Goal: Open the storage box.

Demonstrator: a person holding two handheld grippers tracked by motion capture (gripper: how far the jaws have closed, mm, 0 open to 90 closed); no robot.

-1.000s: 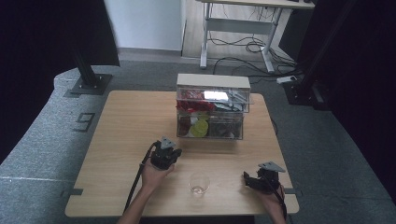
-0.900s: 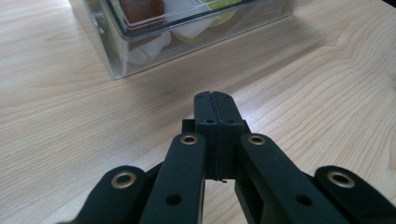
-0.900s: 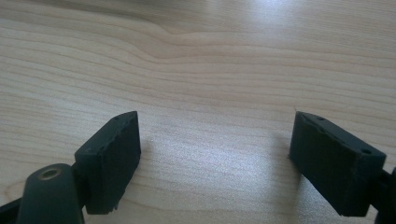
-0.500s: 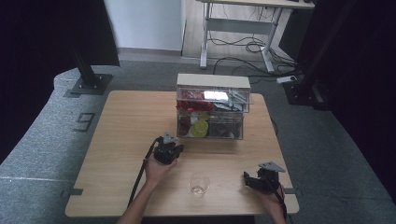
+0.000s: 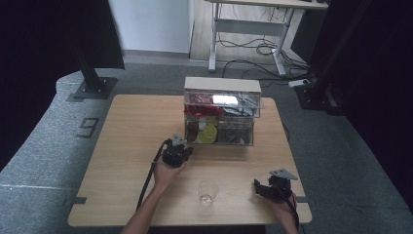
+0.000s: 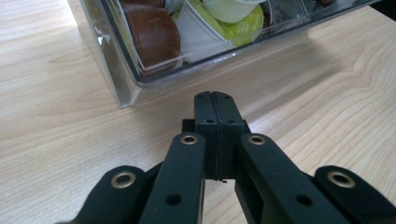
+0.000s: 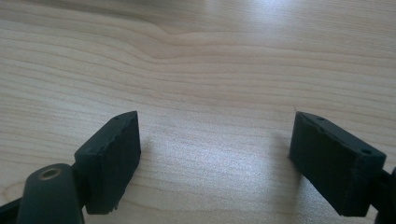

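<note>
A clear plastic organiser box [image 5: 220, 117] with drawers stands at the back middle of the wooden table [image 5: 126, 126]. Its lower drawer holds coffee capsules, brown [image 6: 156, 35] and green-and-white [image 6: 219, 21]. My left gripper [image 5: 181, 147] is shut with nothing between its jaws. Its tip [image 6: 215, 100] hovers just in front of the box's lower left corner [image 6: 123, 95]. A small clear glass cup [image 5: 207, 191] stands near the front edge, between my hands. My right gripper [image 5: 257, 187] rests low at the front right, jaws wide open over bare wood [image 7: 215, 154].
Beyond the table stand a white desk frame with cables [image 5: 253, 46] and dark stands [image 5: 92, 83] on the grey floor. The table's left half is bare wood. The front edge runs close under both hands.
My left gripper has crept a little forward and right toward the box's lower drawer. The right gripper and the cup have stayed put.
</note>
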